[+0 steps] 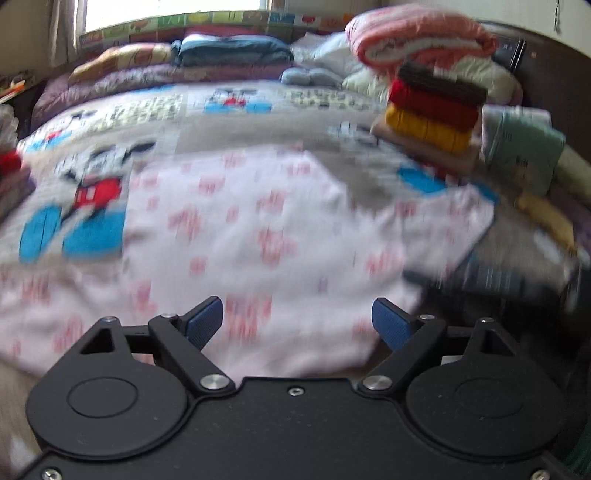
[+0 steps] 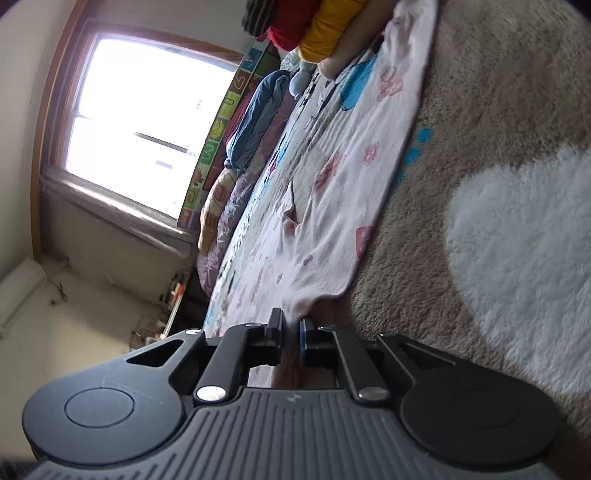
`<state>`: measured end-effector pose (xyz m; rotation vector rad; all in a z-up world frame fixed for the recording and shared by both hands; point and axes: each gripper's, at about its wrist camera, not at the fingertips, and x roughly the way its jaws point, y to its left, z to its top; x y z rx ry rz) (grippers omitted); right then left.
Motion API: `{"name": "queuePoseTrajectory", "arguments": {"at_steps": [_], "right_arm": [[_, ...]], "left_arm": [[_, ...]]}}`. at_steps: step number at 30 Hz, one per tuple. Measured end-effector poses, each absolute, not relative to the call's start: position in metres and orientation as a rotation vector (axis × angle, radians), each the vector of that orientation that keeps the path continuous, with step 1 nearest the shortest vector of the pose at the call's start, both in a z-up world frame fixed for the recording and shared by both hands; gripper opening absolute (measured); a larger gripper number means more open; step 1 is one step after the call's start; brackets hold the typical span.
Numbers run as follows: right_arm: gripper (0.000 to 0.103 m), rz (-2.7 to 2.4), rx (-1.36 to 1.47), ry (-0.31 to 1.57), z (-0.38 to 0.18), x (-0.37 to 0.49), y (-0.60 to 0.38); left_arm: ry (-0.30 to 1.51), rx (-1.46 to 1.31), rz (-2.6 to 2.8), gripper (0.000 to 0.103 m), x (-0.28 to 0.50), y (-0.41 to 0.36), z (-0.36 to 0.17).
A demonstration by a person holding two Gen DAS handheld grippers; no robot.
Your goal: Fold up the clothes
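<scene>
A pale pink garment [image 1: 243, 236] with small red prints lies spread on the bed's cartoon blanket [image 1: 155, 110]. My left gripper [image 1: 297, 323] hovers above its near edge, open and empty; this view is blurred. In the right wrist view, rolled sideways, the same garment [image 2: 332, 192] stretches away over the blanket [image 2: 480, 129]. My right gripper [image 2: 291, 332] is shut on the garment's near corner, with cloth bunched between the fingers.
A stack of folded clothes [image 1: 436, 114] in dark, red and yellow sits at the right of the bed, also in the right wrist view [image 2: 314, 26]. Folded quilts and pillows [image 1: 229, 51] line the far side under a window [image 2: 147, 110]. More folded items [image 1: 517, 147] lie at the far right.
</scene>
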<state>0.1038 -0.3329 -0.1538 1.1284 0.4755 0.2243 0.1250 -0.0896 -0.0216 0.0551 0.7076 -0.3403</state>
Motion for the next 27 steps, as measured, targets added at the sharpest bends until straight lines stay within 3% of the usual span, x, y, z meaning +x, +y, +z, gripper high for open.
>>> {"name": "queuePoseTrajectory", "arguments": {"at_steps": [6, 14, 17, 19, 25, 27], "right_arm": [[0.011, 0.214, 1.127, 0.474, -0.152, 0.103, -0.335], [0.012, 0.229, 1.055, 0.49, -0.151, 0.118, -0.335], [0.008, 0.235, 0.941, 0.514, -0.146, 0.123, -0.327], [0.006, 0.241, 0.9, 0.519, -0.144, 0.123, -0.326], [0.006, 0.256, 0.843, 0.523, -0.14, 0.123, -0.326], [0.006, 0.258, 0.849, 0.526, -0.14, 0.124, -0.328]], "left_arm": [[0.687, 0.12, -0.349, 0.09, 0.204, -0.141, 0.011], [0.806, 0.139, -0.319, 0.088, 0.322, -0.205, -0.002], [0.864, 0.167, -0.281, 0.075, 0.359, -0.224, -0.014], [0.894, 0.208, -0.246, 0.06, 0.381, -0.236, -0.021], [0.969, 0.352, -0.177, 0.039, 0.425, -0.263, -0.039], [0.988, 0.408, -0.173, 0.036, 0.43, -0.272, -0.045]]}}
